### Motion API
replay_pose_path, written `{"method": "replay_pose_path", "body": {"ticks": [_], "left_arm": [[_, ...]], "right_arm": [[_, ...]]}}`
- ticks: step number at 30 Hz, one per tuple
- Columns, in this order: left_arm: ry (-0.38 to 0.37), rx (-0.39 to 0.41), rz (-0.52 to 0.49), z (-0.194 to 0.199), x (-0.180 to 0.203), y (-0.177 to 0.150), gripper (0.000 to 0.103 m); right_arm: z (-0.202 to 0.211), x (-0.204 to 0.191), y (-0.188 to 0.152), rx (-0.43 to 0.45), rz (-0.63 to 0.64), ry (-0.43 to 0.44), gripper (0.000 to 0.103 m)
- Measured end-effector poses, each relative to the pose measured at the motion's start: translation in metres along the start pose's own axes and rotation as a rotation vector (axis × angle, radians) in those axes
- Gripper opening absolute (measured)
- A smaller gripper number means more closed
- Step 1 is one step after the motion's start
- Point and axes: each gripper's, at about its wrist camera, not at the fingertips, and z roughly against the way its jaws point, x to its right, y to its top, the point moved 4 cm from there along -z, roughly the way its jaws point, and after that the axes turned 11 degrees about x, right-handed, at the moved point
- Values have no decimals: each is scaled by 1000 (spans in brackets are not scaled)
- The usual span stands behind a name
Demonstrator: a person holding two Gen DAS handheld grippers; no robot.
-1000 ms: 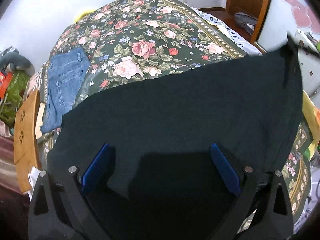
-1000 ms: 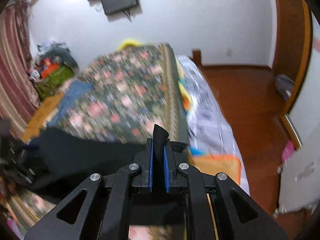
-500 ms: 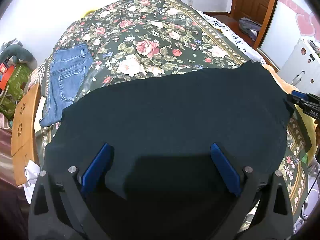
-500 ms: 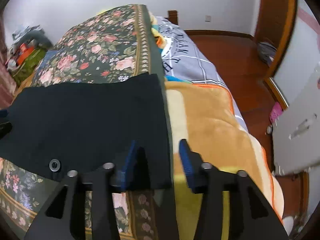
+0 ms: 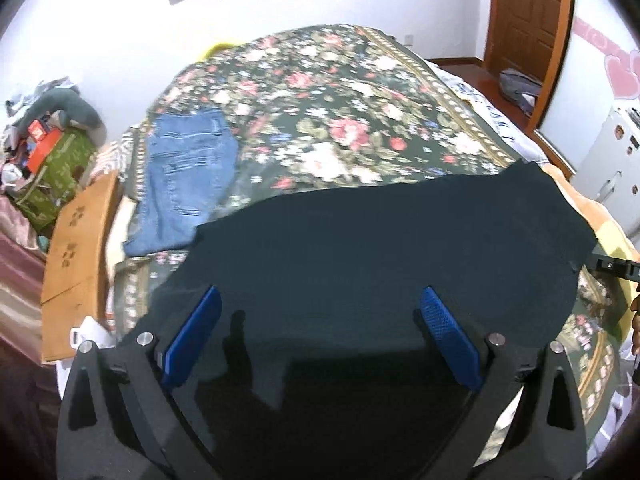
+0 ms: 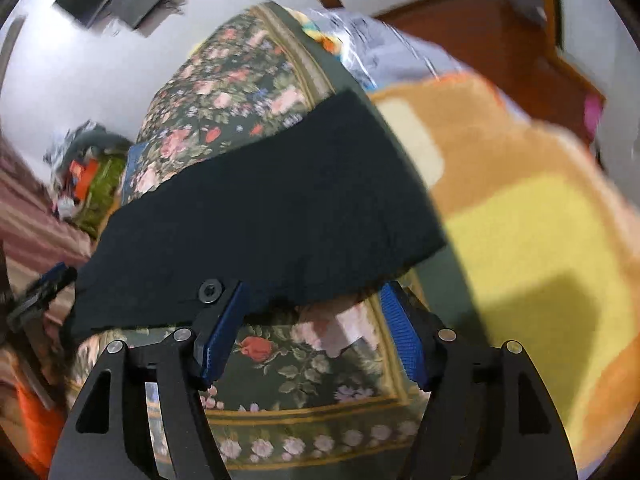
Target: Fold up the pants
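While the dark, flat-spread cloth pants (image 5: 380, 248) lie across the near part of the floral-quilted bed (image 5: 340, 120), their long axis runs crosswise to both sets of jaws, from the left gripper (image 5: 320, 344) at one end to the right gripper (image 6: 316, 328) at the other. In the left wrist view the fabric fills the whole space ahead of and beneath the blue pads (image 5: 192, 336), which stand wide apart and press on nothing; the cloth passes under them, not between them as a held fold. In the right wrist view the jaws are opening, the pads parted with the bed's flowered border showing in the gap; the pants' button edge (image 6: 210, 291) sits just ahead of the left-side pad, touching or nearly so, I cannot tell which, and the hem lies just beyond the tips, gripped by neither pad. A pair of folded blue denim jeans (image 5: 188, 176) rests well off to the far left of the left jaws. My judgement: each gripper is equally close to its own end, so the next fold likely calls for both to reach forward onto the edge lying ahead.
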Motion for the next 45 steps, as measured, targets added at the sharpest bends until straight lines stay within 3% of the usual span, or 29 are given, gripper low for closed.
{"method": "replay_pose_path", "body": {"ticks": [3, 9, 11, 13, 15, 16, 22, 26, 29, 32, 37, 42, 45], "left_arm": [[35, 4, 5, 5, -15, -8, 101], [67, -24, 22, 5, -36, -29, 101], [75, -30, 49, 7, -45, -36, 101], [98, -30, 81, 11, -59, -41, 101], [121, -27, 105, 15, -72, -45, 101], [141, -26, 127, 18, -83, -48, 101], [223, -60, 223, 27, -137, -69, 101], [274, -141, 237, 23, -164, -99, 101], [239, -222, 273, 15, -176, -130, 101], [224, -219, 357, 22, -190, -142, 101], [300, -182, 404, 41, -212, -154, 101], [323, -175, 480, 60, -237, -175, 101], [300, -204, 526, 58, -248, -192, 101]], "right_arm": [[-15, 4, -3, -25, -64, 28, 66], [-35, -5, 10, -3, -66, 45, 65], [-40, -6, 15, 15, -51, 18, 52], [-45, -3, 20, 16, -35, -5, 28], [-51, 3, 24, 7, -51, -10, 13], [-52, 5, 26, 10, -55, -7, 8], [-35, 14, 49, 135, -48, -15, 5], [-32, 8, 56, 164, -5, -42, 4], [-35, 2, 54, 157, 48, -80, 4], [-38, 0, 51, 110, 63, -113, 7], [-20, -7, 46, 90, 155, -225, 46], [15, -46, 46, 172, 377, -294, 50], [27, -83, 47, 198, 454, -216, 55]]}}
